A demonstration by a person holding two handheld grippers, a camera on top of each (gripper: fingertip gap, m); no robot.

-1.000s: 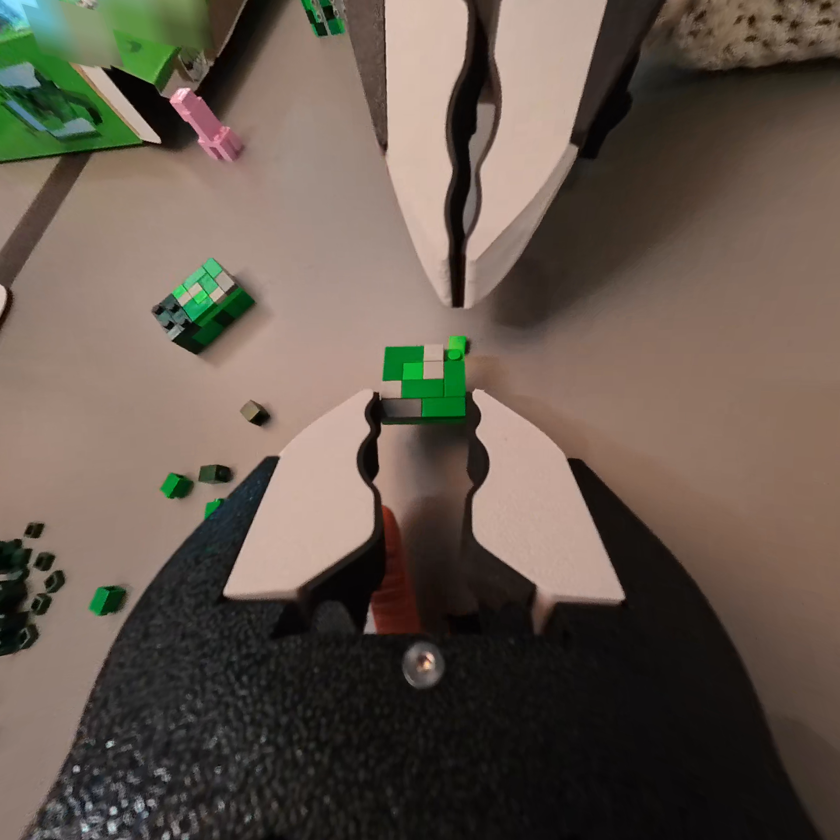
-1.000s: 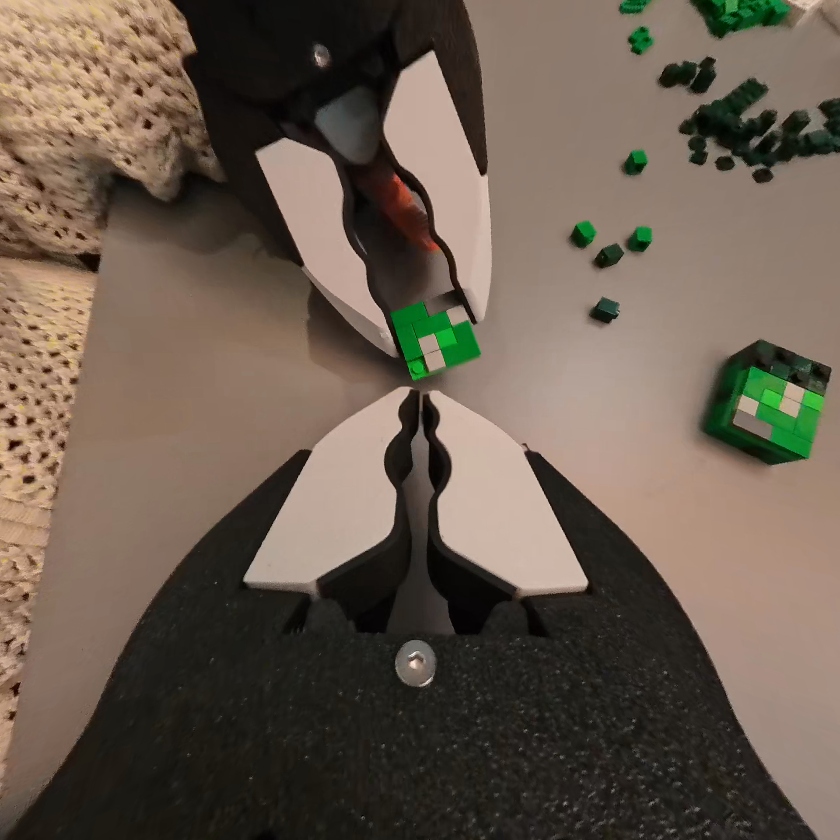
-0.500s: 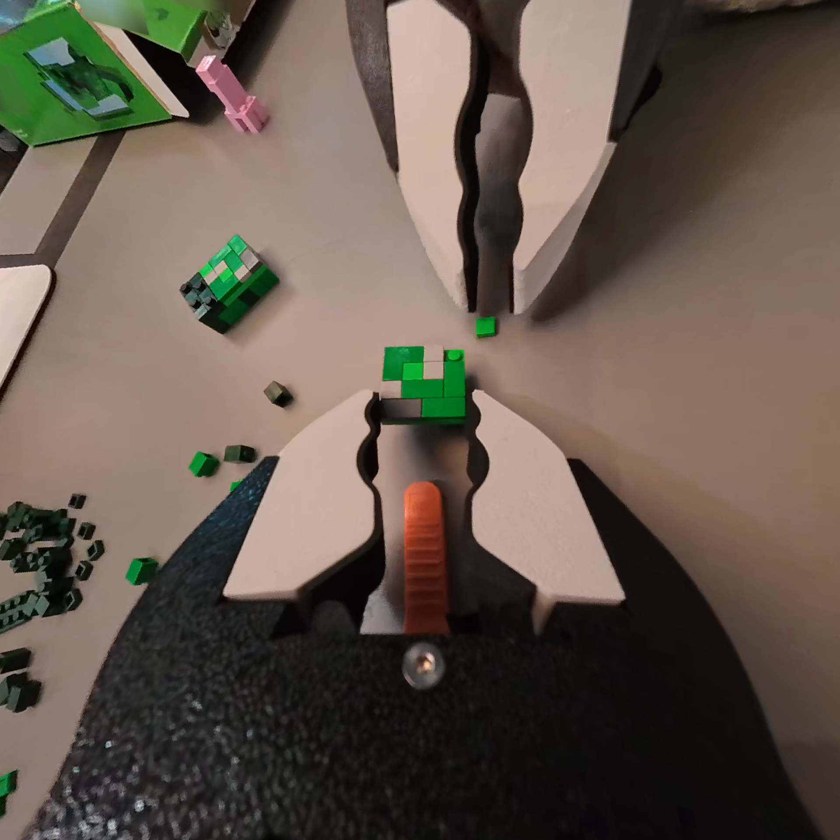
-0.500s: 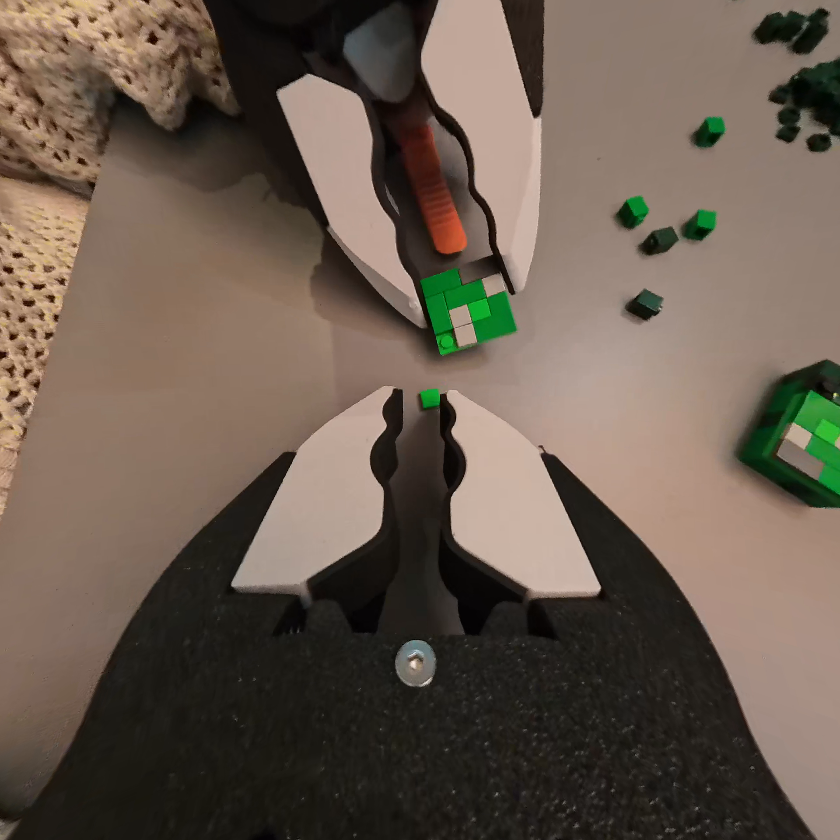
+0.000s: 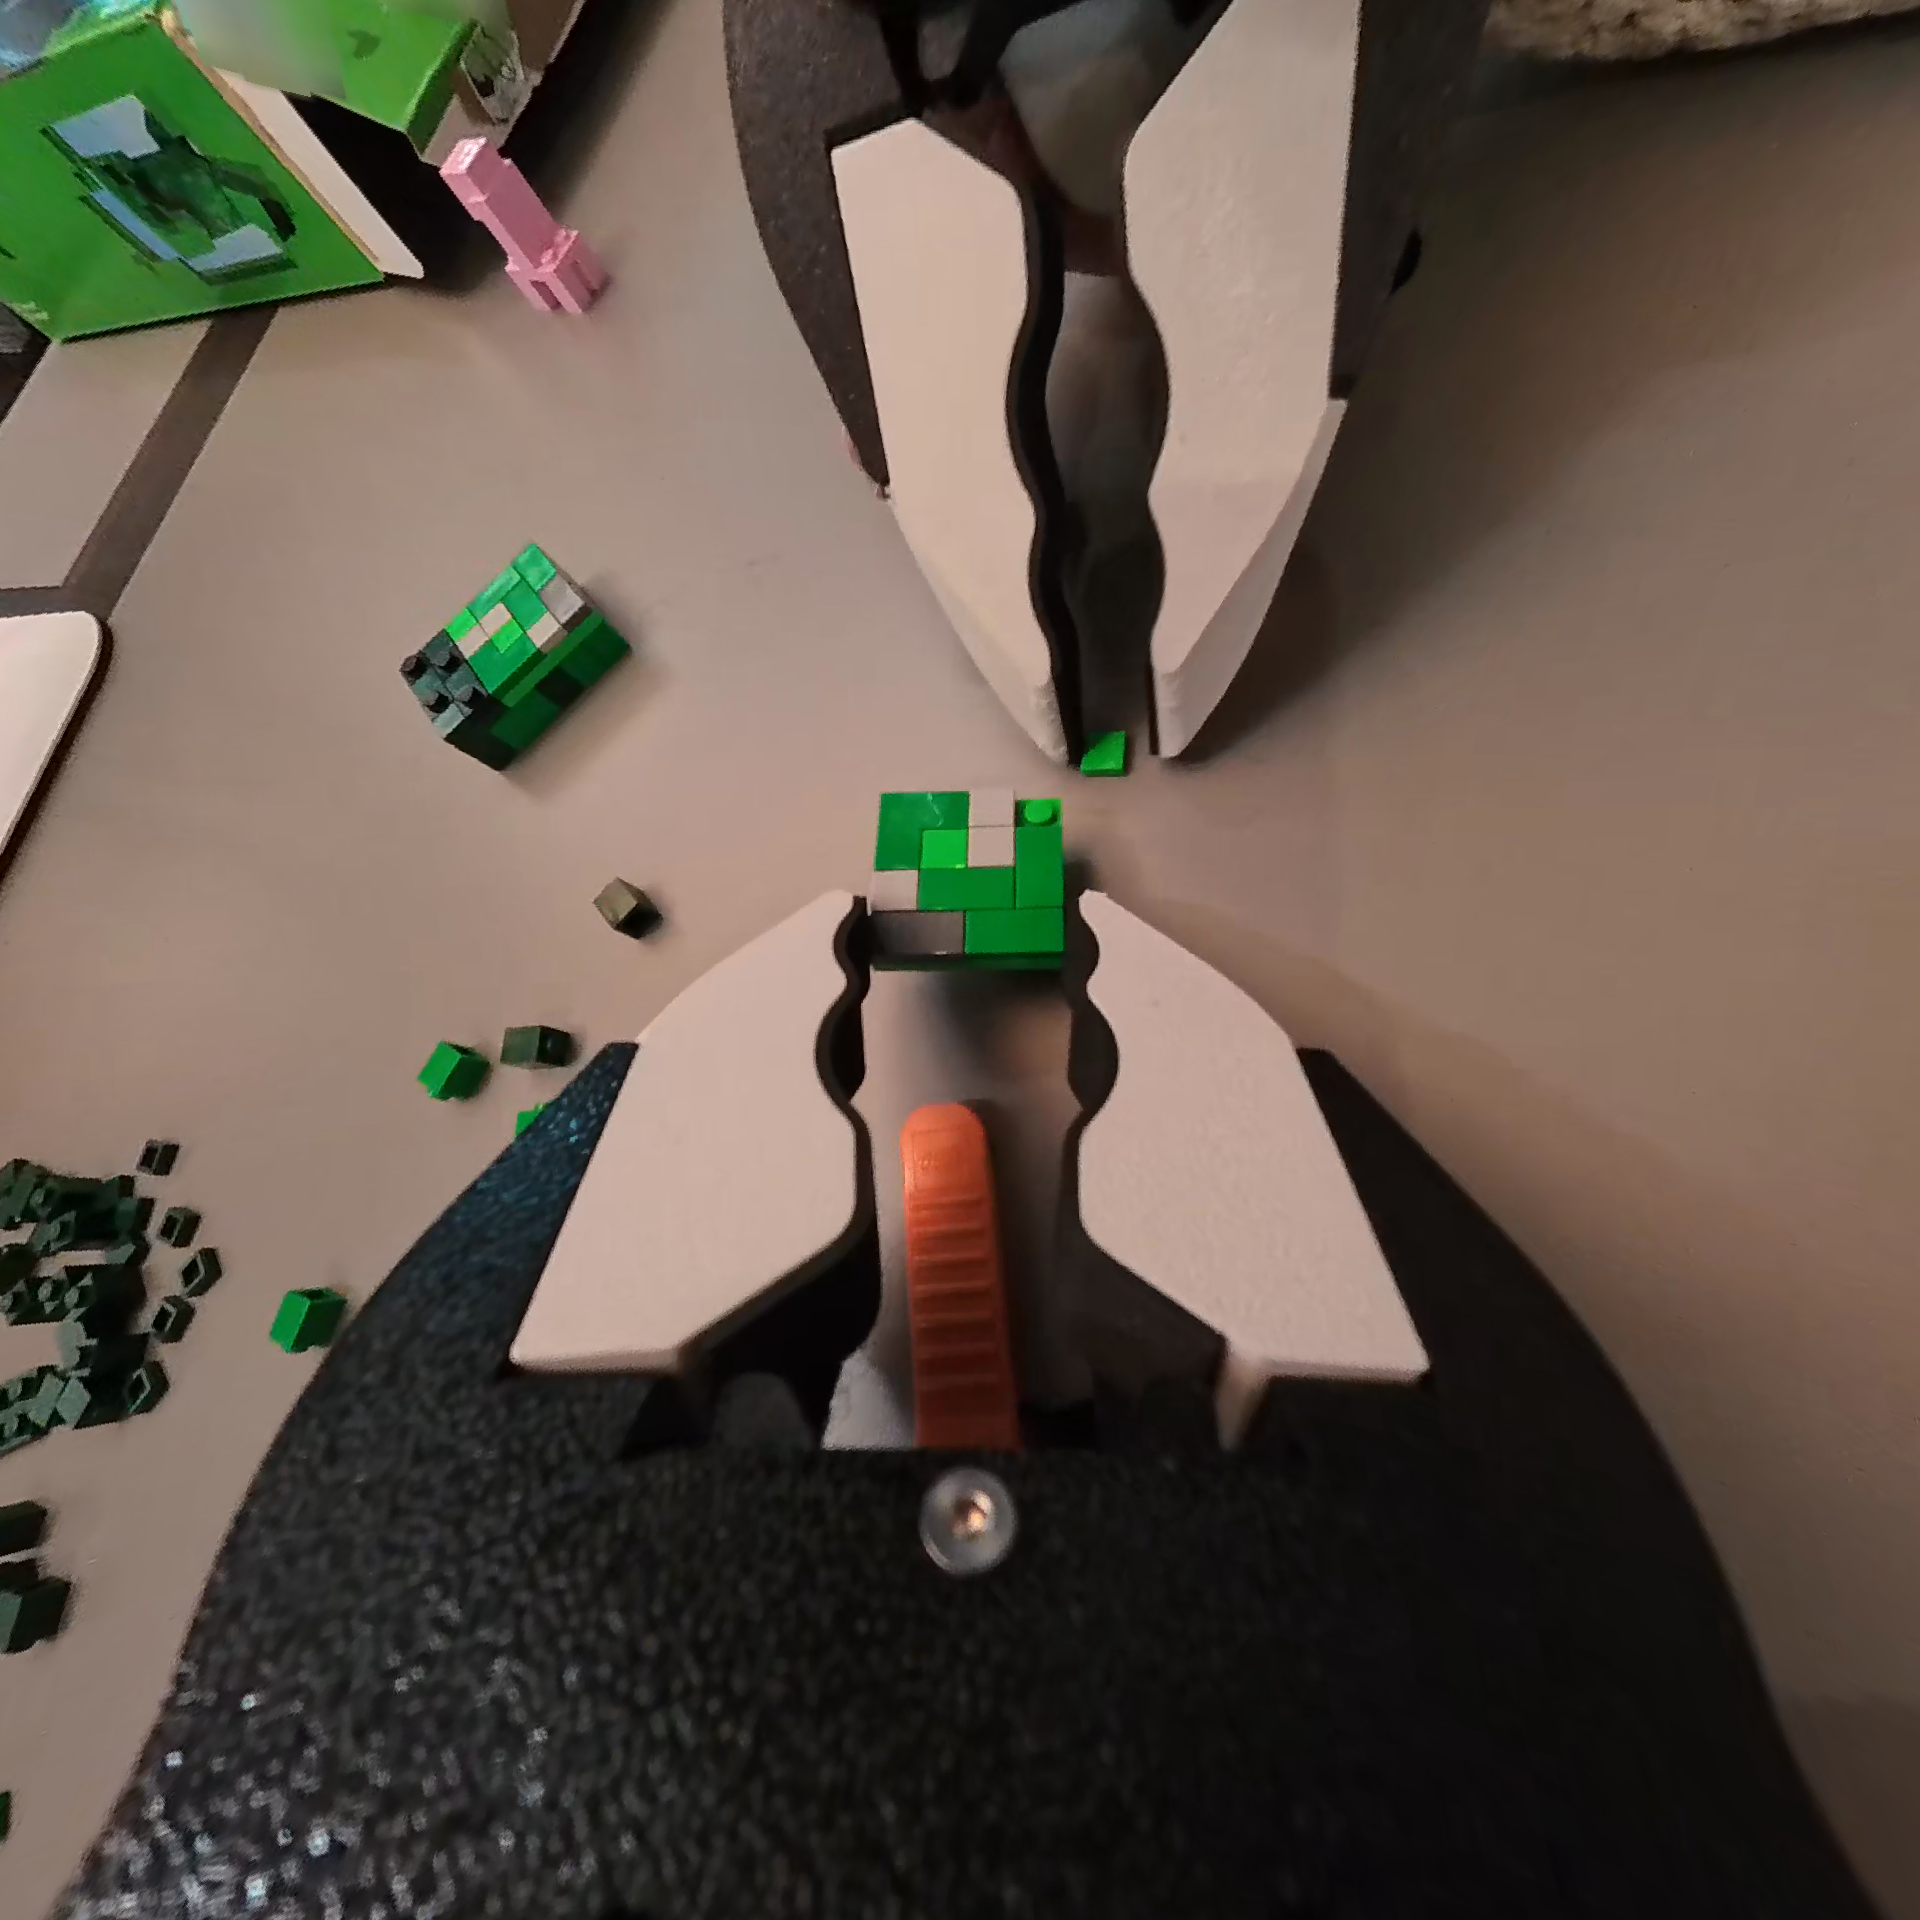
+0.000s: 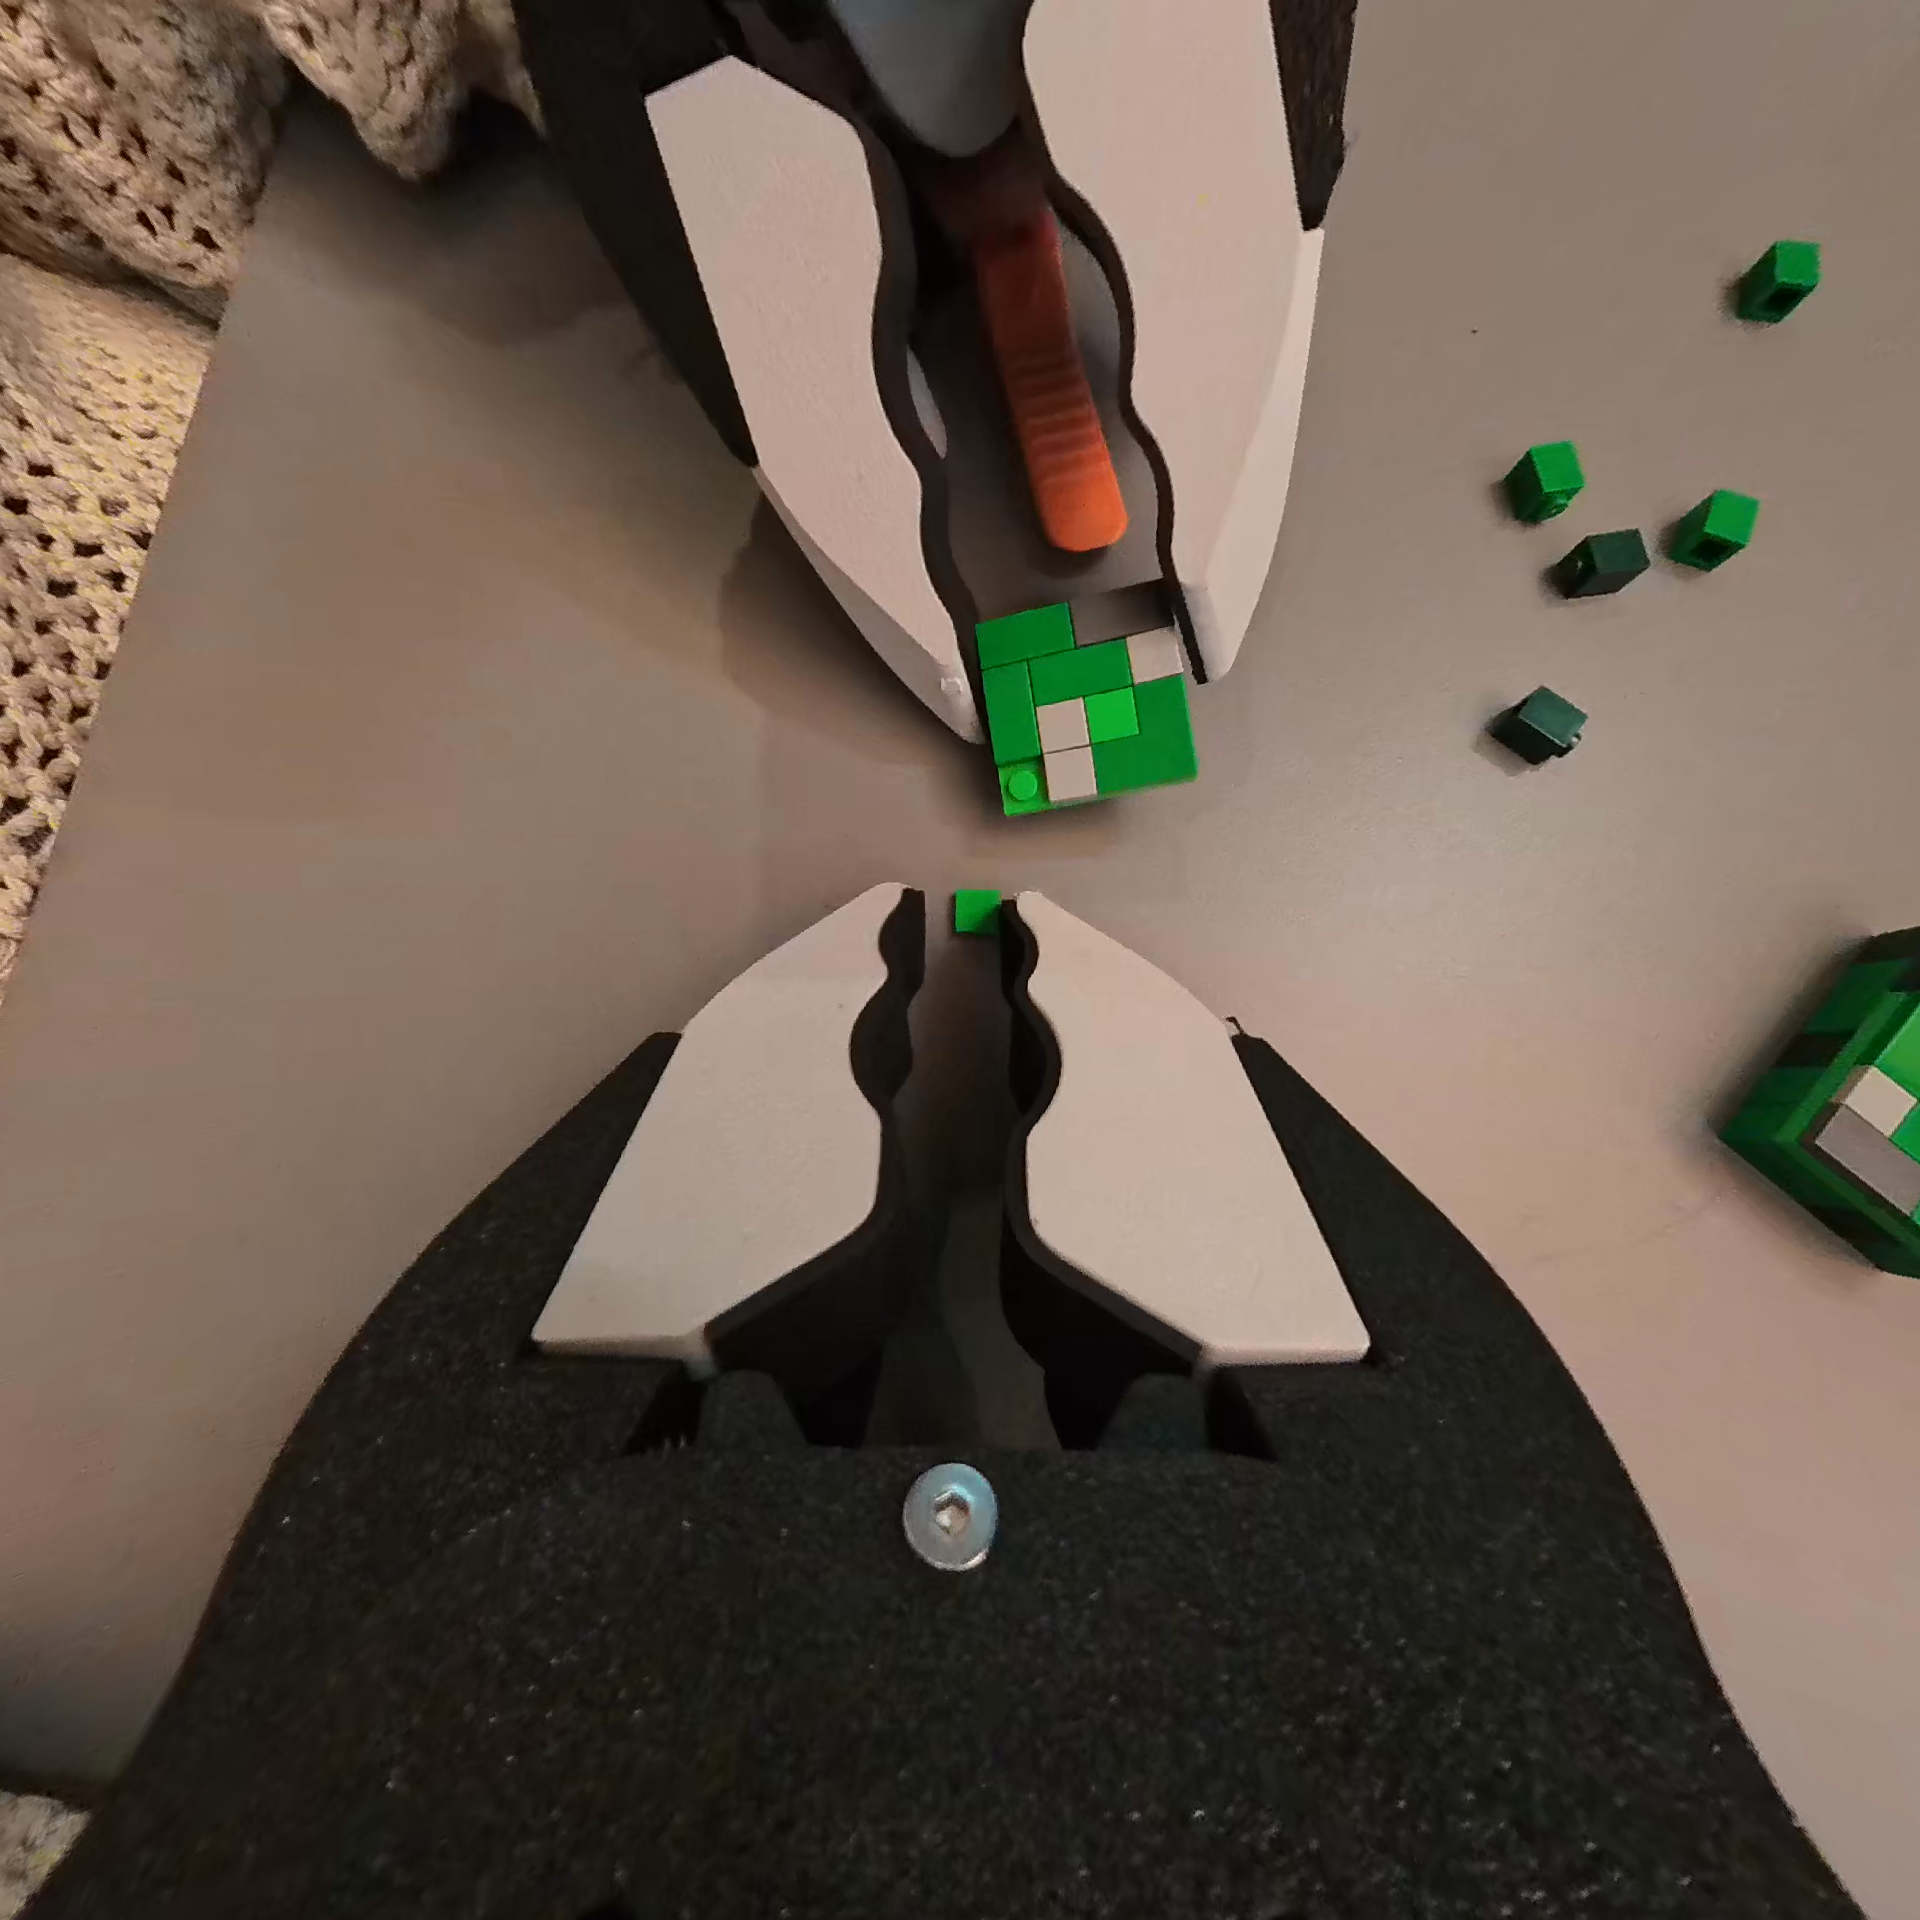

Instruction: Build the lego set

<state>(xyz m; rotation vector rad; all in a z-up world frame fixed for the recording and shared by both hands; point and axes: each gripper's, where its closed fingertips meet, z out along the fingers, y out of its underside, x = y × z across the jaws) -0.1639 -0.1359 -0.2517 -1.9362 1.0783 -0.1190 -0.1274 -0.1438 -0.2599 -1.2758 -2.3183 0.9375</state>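
My left gripper (image 5: 966, 914) is shut on a small square plate build (image 5: 971, 873) tiled in green and grey, with one bare stud at its far right corner. It holds the build by its near edge, low over the grey table. My right gripper (image 6: 961, 899) faces it with its jaws a little apart. A tiny green tile (image 6: 977, 911) lies between the right fingertips, close to the right finger, a short gap from the build (image 6: 1086, 717). The left wrist view also shows the right gripper (image 5: 1112, 746) and the tile (image 5: 1103, 755). The right wrist view also shows the left gripper (image 6: 1086, 696).
A green and dark cube build (image 5: 514, 655) sits to the left. Loose green bricks (image 6: 1621, 520) and a dark green pile (image 5: 73, 1299) lie nearby. An orange brick separator (image 5: 956, 1278) lies between my left fingers. A pink figure (image 5: 525, 234), a green box (image 5: 156, 208) and a knitted blanket (image 6: 94, 312) border the table. Across from one pair of fingers to the other is roughly 4 centimetres. The pink figure (image 5: 525, 234) is about equally far from each gripper, around 25 centimetres.
My right gripper went from shut at the build's corner to slightly open and drew back. The tiny green tile now lies on the table between its tips. The left gripper still holds the build.
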